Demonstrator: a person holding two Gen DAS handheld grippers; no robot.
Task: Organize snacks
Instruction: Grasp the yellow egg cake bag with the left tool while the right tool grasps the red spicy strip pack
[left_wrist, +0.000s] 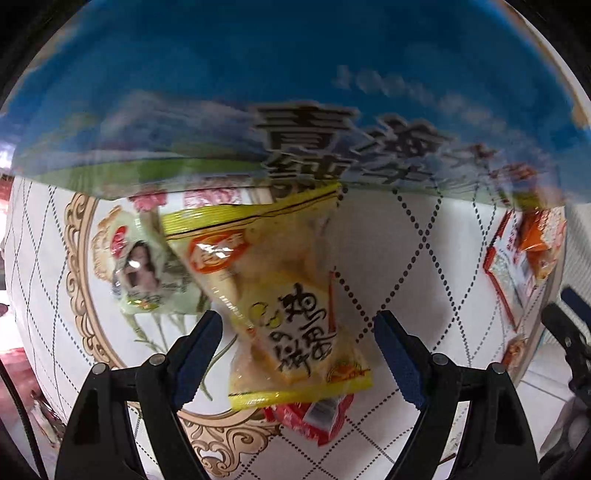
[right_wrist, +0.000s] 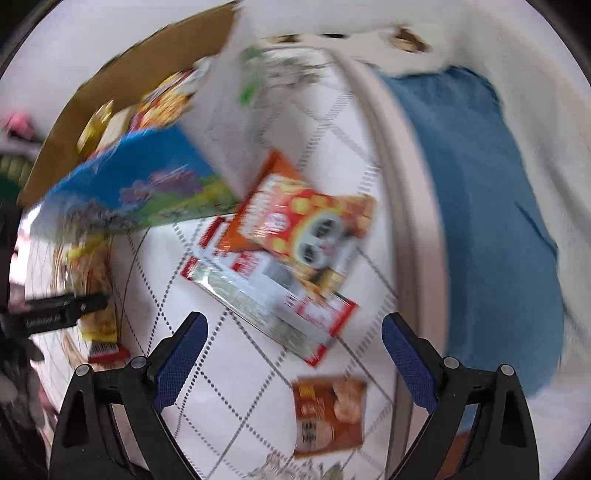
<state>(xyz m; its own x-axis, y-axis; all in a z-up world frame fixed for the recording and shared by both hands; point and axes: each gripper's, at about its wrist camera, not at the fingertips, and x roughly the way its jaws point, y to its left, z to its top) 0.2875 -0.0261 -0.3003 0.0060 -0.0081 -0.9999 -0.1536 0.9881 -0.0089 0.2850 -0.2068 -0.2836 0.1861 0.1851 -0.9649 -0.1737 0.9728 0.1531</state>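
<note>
Left wrist view, near to far: the left gripper (left_wrist: 297, 360) hangs wide open and empty, its jaws straddling but not visibly touching the yellow snack packet (left_wrist: 273, 295) lying on the patterned table (left_wrist: 424, 236). A red packet (left_wrist: 314, 417) is partly tucked under the yellow one's near end; a pale green packet (left_wrist: 142, 273) lies just beside it to the left, and the blue printed box (left_wrist: 258, 92) stands along the far edge. By appearance the yellow packet is light, soft and slippery film, its contents probably crushable; a hold across the flat sealed edge seems safest.

Right wrist view: the right gripper (right_wrist: 293, 363) is likewise spread open, holding nothing. Nearest it lies a brown packet (right_wrist: 328, 413); beyond, an orange packet (right_wrist: 306, 218) overlaps a red-and-silver packet (right_wrist: 269, 295), near the table's right edge. Farthest, the box holds more snacks.
</note>
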